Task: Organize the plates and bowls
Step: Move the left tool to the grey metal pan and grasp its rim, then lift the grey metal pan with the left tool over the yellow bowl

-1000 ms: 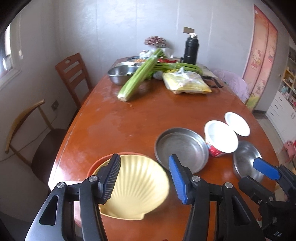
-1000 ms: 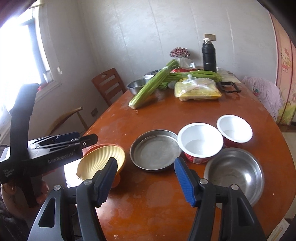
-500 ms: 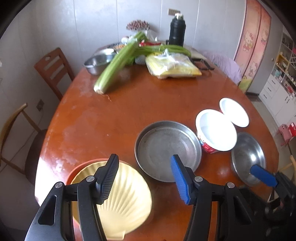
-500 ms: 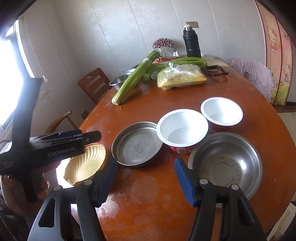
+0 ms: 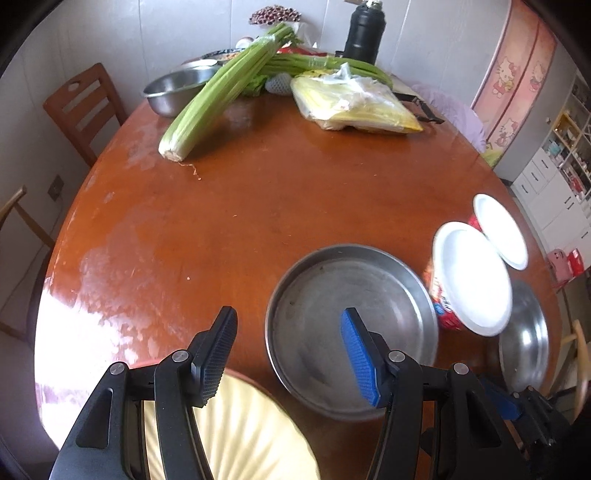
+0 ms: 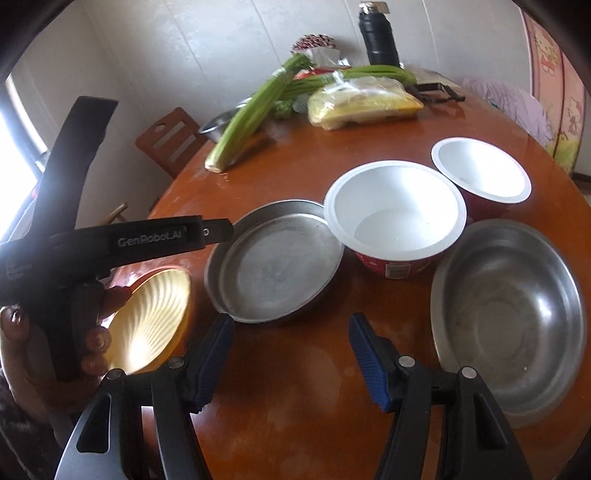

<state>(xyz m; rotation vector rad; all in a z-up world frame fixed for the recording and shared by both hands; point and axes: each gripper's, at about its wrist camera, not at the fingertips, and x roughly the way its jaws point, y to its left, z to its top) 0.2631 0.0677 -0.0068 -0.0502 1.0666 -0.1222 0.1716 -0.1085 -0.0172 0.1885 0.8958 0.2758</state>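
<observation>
A yellow shell-shaped plate (image 5: pixel 240 428) (image 6: pixel 151 317) sits on an orange plate at the table's near left edge. To its right stand a flat steel pan (image 5: pixel 351 321) (image 6: pixel 277 269), a large red-and-white bowl (image 5: pixel 469 280) (image 6: pixel 395 221), a smaller red-and-white bowl (image 5: pixel 498 229) (image 6: pixel 480 173) and a steel bowl (image 5: pixel 524 332) (image 6: pixel 509 317). My left gripper (image 5: pixel 290 354) is open and empty, above the shell plate's far edge and the pan's left rim. My right gripper (image 6: pixel 291 358) is open and empty, over bare table in front of the pan.
The round wooden table (image 5: pixel 258 206) carries celery (image 5: pixel 221 88), a yellow bag (image 5: pixel 351 103), a steel basin (image 5: pixel 177 88) and a black flask (image 5: pixel 364 31) at the far end. Wooden chairs (image 5: pixel 81 107) stand to the left.
My left gripper has moved forward and right, past the shell plate toward the steel pan. My right gripper has moved closer to the bowls. Both stay open.
</observation>
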